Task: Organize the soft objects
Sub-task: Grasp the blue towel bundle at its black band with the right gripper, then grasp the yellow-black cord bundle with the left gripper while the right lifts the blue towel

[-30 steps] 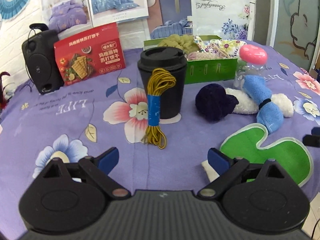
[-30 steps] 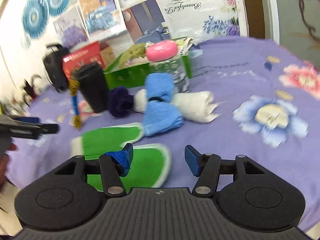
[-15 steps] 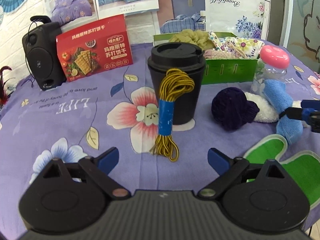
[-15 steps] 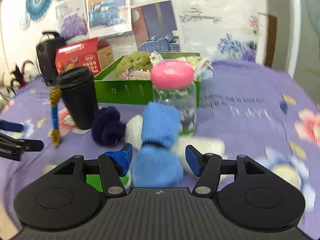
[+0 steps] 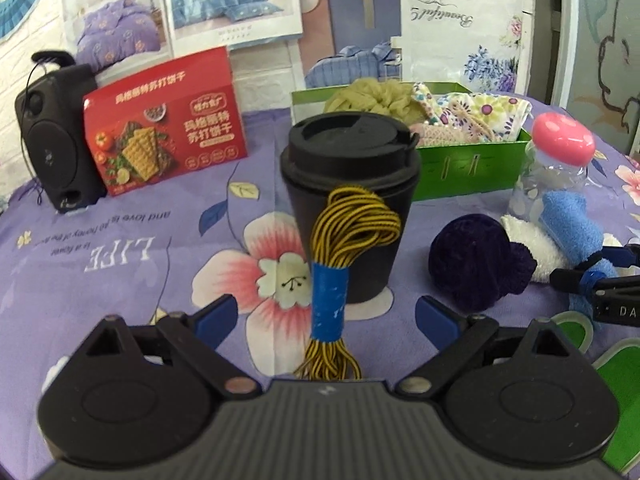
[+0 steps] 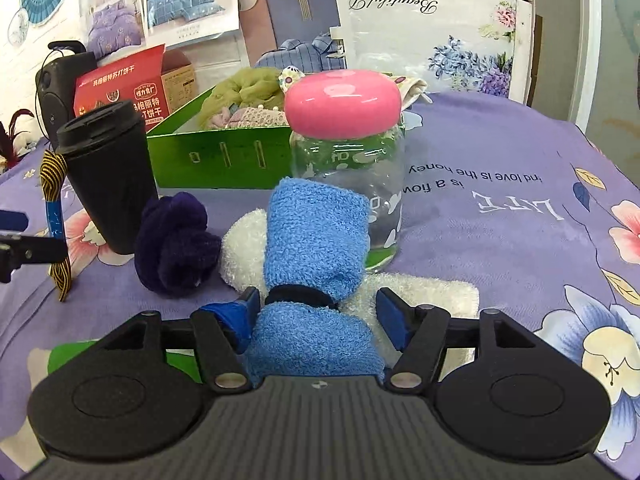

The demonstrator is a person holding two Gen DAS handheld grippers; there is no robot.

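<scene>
A yellow-and-black cord bundle (image 5: 332, 272) bound with blue tape leans on a black lidded cup (image 5: 348, 184). My left gripper (image 5: 326, 316) is open, with the bundle's lower end between its fingers, untouched. A blue towel roll (image 6: 316, 240) tied with a black band lies across a white fluffy towel (image 6: 420, 292). My right gripper (image 6: 318, 306) straddles the roll at the band, jaws opening, pads not pressing. A dark purple soft ball (image 6: 176, 248) lies just left of it. The green box (image 6: 224, 156) behind holds several cloths.
A glass jar with a pink lid (image 6: 344, 120) stands right behind the blue roll. A green mat (image 5: 624, 380) lies near the table's front right. A red biscuit box (image 5: 164, 128) and a black speaker (image 5: 52, 140) stand at the back left.
My left gripper has moved in on the cord bundle and cup. My right gripper swung from above the green mat to the blue roll, and its jaws have widened around it.
</scene>
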